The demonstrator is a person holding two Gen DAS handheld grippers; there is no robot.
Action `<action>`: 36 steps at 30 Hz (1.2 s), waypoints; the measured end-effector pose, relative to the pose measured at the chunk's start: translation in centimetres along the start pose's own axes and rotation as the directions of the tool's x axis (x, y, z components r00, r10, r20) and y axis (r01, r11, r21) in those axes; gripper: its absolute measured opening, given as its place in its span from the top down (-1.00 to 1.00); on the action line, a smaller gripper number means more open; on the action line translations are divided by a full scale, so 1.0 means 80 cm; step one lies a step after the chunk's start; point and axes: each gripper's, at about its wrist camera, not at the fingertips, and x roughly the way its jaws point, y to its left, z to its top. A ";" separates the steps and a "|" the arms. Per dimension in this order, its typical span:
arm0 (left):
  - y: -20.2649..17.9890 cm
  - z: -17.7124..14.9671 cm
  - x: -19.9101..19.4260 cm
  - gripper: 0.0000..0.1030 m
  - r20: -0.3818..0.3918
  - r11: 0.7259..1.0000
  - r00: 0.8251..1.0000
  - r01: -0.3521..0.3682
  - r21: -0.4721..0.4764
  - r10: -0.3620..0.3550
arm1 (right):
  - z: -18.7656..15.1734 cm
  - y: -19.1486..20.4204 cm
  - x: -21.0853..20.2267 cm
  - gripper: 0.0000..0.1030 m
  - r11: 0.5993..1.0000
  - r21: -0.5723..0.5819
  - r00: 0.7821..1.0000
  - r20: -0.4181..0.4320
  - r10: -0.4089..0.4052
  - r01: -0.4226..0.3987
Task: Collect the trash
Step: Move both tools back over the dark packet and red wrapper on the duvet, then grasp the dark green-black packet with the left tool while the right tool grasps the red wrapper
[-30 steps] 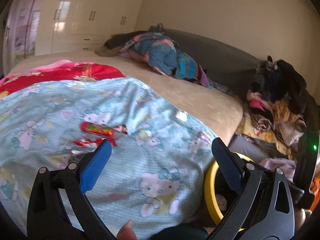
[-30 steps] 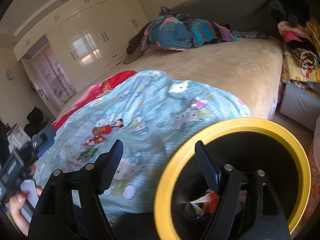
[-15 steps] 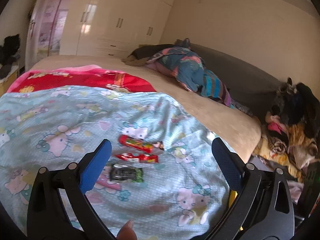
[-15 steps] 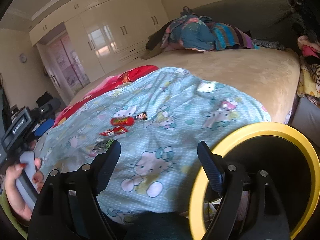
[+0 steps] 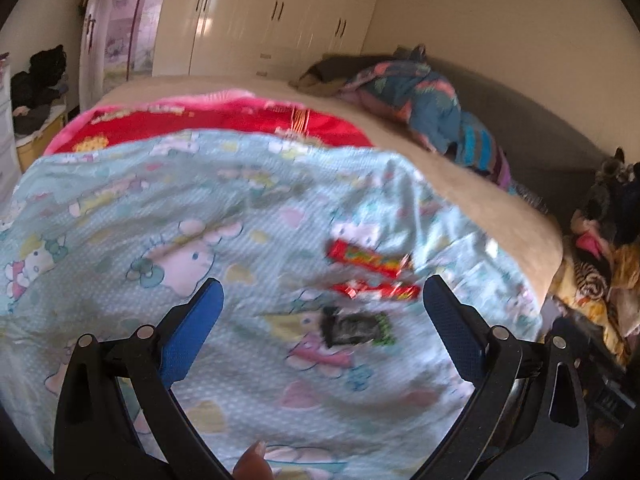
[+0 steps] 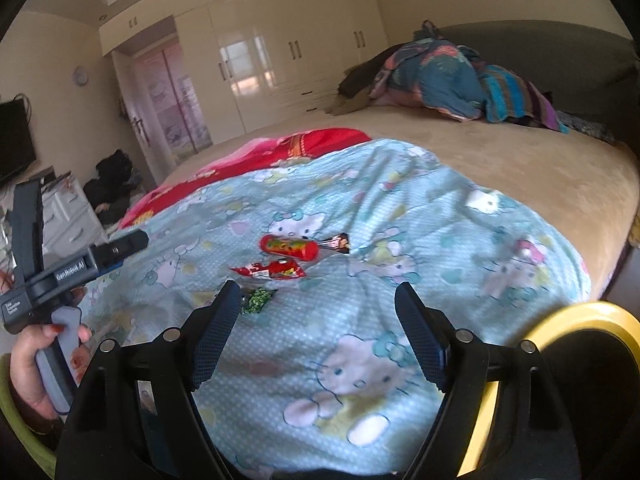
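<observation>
While three wrappers [image 5: 362,292] lie clustered on the bed's blue quilt [image 5: 160,220], approaching with left gripper [image 5: 320,320] and right gripper [image 6: 316,320] both spread empty; next, probably closing on one and carrying to the yellow-rimmed bin [image 6: 580,316].

Three wrappers [image 5: 370,287], two red, one dark, lie flat on blanket [image 5: 160,216].

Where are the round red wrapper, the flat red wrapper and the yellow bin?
round red wrapper [image 6: 289,247], right wrist view, middle of its body
flat red wrapper [image 6: 272,271], right wrist view, its centre
yellow bin [image 6: 576,314], right wrist view, top rim
</observation>
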 end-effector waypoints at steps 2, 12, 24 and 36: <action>0.008 -0.006 0.013 -0.67 -0.044 1.000 0.999 0.017 -0.012 -0.018 | 0.005 0.005 0.017 -0.35 1.000 -0.004 1.000 -0.015 0.007 -0.007; 0.022 -0.027 0.090 -0.10 -0.254 0.973 0.941 0.201 -0.116 -0.225 | 0.017 0.004 0.090 -0.02 0.999 0.031 0.996 -0.090 0.027 -0.024; 0.021 -0.048 0.133 -0.02 -0.334 0.973 0.914 0.211 -0.092 -0.229 | 0.019 0.007 0.164 0.17 0.997 0.020 0.977 -0.196 0.078 -0.076; 0.009 -0.048 0.140 0.34 -0.332 0.975 0.917 0.220 -0.035 -0.219 | 0.007 0.021 0.198 0.90 0.993 0.021 0.961 -0.250 0.116 -0.114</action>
